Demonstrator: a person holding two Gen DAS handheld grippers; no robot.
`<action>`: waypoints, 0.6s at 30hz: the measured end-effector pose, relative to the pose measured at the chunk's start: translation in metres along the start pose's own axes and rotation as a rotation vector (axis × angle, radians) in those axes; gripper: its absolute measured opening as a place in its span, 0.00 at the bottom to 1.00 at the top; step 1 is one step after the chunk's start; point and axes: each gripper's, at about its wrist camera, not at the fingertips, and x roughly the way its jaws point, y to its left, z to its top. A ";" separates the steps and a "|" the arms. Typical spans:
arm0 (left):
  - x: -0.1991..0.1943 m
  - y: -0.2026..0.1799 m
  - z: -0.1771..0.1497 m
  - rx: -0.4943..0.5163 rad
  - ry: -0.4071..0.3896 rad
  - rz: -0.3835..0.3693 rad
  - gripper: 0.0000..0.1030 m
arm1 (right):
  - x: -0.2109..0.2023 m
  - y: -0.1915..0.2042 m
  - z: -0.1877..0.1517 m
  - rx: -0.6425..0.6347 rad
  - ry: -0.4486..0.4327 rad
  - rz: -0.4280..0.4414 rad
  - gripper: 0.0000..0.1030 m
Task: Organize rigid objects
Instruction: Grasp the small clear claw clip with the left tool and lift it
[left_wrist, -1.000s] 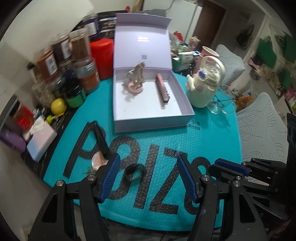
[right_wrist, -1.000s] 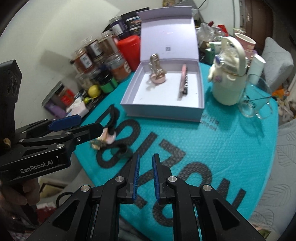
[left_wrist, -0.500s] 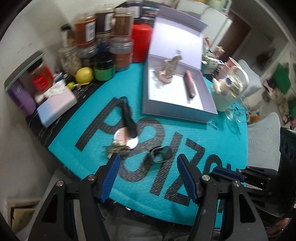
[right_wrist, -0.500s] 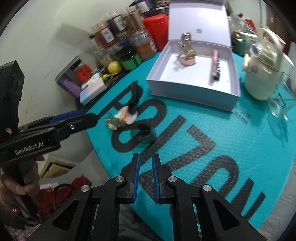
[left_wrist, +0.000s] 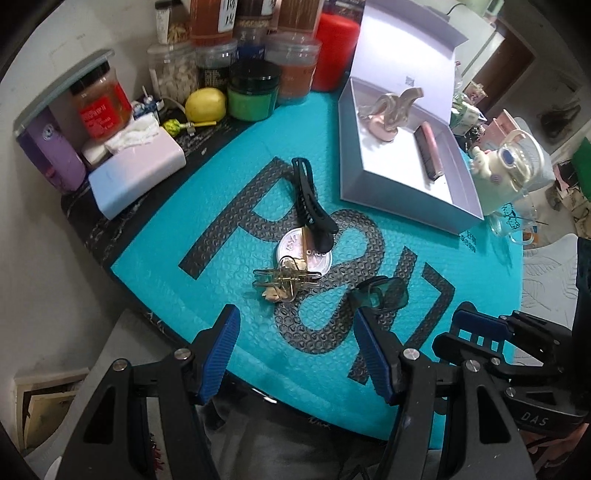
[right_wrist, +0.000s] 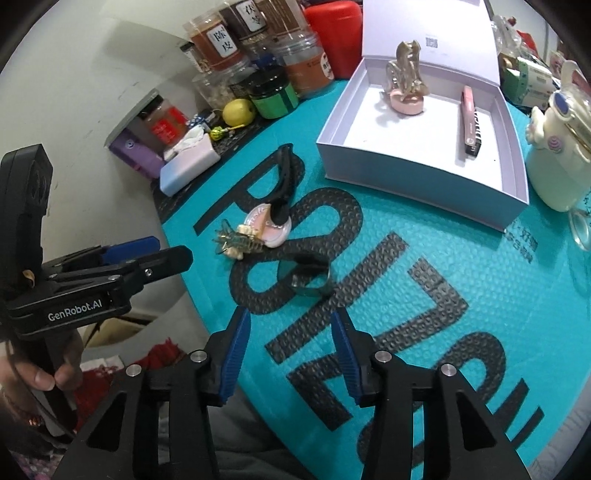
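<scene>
- Right wrist view: the right gripper (right_wrist: 290, 350) hangs above the table with its blue ribbed fingers (right_wrist: 234, 354) partly apart and empty; its jaws have just been opening.
- Left wrist view: the left gripper (left_wrist: 295, 354) has its fingers set moderately wide, also empty, just short of the clutter.
- The translucent green plastic clip (right_wrist: 308, 277) lies closest ahead of the right gripper, flat on the teal bubble-textured mat (right_wrist: 424, 295).
- Just beyond lies a brass-coloured key bunch (left_wrist: 284, 282), touching a round pink compact (left_wrist: 314, 254). A long black plastic hair clip (left_wrist: 310, 203) rests with one end on the compact.
- Recommended procedure: the step in hand appears to be an approach to the green clip. Lower the fingers to straddle it across its narrow side, then close squarely; smooth plastic on a yielding mat may slide.
- Lift the hair clip before the compact.
- Destination, as judged: the open lavender cardboard box (right_wrist: 417, 181), well beyond the clutter. It already contains a metallic figurine on a pink base (right_wrist: 404, 79) and a slim pink comb (right_wrist: 471, 123).
- Jars at the table's far edge are not involved.
</scene>
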 end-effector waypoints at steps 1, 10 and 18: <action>0.005 0.001 0.002 -0.006 0.012 -0.005 0.61 | 0.003 -0.001 0.002 0.005 0.007 -0.005 0.44; 0.049 0.009 0.015 -0.044 0.095 -0.077 0.61 | 0.024 -0.016 0.013 0.062 0.071 -0.050 0.47; 0.073 0.009 0.022 -0.055 0.148 -0.068 0.61 | 0.031 -0.032 0.011 0.103 0.117 -0.078 0.47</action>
